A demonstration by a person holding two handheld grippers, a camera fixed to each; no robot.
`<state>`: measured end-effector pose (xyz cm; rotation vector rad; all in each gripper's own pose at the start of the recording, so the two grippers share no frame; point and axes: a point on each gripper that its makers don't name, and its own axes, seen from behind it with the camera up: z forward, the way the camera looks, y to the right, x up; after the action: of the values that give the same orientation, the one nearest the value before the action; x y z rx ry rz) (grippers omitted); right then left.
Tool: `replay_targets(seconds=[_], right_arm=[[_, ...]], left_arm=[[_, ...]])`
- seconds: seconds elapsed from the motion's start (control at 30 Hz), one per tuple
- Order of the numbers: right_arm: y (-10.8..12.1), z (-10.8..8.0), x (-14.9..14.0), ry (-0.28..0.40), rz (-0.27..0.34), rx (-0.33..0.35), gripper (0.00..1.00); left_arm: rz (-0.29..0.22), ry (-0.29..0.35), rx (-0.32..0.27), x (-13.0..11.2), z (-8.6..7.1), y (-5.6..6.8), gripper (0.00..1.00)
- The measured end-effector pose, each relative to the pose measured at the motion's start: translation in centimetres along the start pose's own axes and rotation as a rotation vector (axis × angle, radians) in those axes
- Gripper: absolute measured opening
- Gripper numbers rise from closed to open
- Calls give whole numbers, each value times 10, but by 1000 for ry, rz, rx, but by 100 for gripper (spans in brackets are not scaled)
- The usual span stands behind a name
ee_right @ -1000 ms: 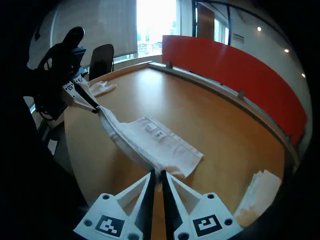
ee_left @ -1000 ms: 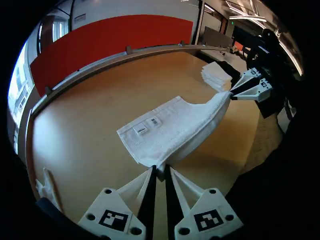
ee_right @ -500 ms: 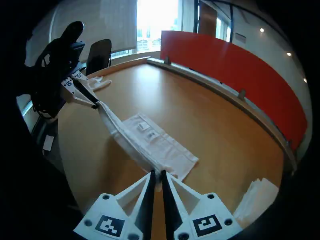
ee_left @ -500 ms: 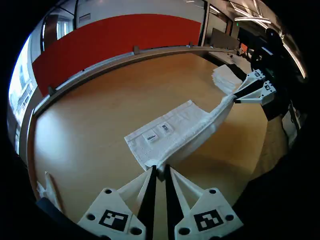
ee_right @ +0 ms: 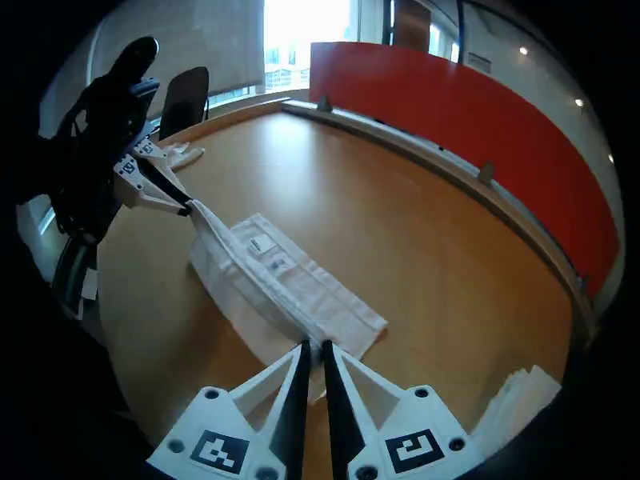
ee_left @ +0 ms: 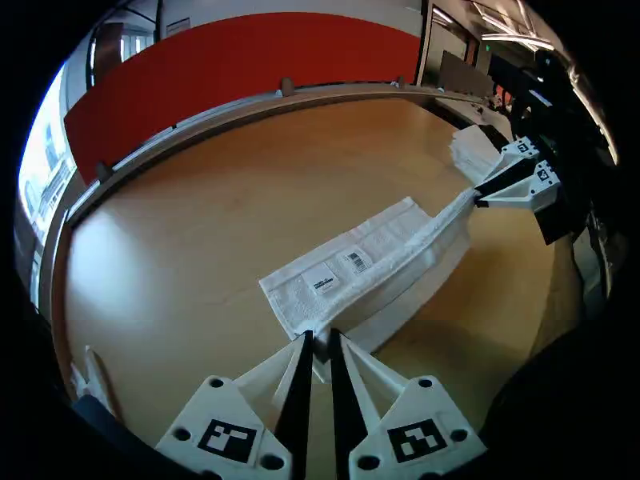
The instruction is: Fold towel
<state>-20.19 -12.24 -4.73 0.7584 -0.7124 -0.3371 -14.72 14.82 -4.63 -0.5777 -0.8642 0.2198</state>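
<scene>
White towel [ee_left: 376, 252] spans left gripper [ee_left: 318, 340] and right gripper [ee_right: 314, 346], whose view shows chair [ee_right: 184, 100].

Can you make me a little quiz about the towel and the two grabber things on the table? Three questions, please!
1. True or false: the white towel lies flat on the table with nothing holding it.
2. What colour is the long panel behind the table? A) blue B) red C) green
3. Fill in the gap: the left gripper and the right gripper each pinch one ___ of the towel.

Key: 1. False: both grippers are shut on it, and one long edge is lifted between them. 2. B. 3. End.
</scene>
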Motion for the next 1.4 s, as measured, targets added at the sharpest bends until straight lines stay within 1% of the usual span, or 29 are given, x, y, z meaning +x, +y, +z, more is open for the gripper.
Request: replay_targets(seconds=[0.2,0.4,0.6,0.77,0.93,1.07,1.13,1.4], right_arm=[[6,8,-6,-26,-1,5,12],[13,21,-15,-54,8,7,12],[17,34,-23,-68,41,6,12],[20,45,-29,-72,75,1,12],[23,54,-33,-75,91,-14,13],[26,61,-35,-77,95,-27,14],[28,64,-35,-78,97,-32,15],[33,72,-35,-79,100,-47,19]], left_arm=[[9,-18,3,-2,12,-3,14],[20,-36,6,-5,29,-7,14],[30,-49,18,-7,47,-12,15],[43,-57,37,-9,59,-17,15],[41,-64,48,-10,69,-20,17],[43,-61,67,-11,76,-24,21],[51,-60,77,-11,79,-26,24],[85,-56,106,-7,87,-33,28]])
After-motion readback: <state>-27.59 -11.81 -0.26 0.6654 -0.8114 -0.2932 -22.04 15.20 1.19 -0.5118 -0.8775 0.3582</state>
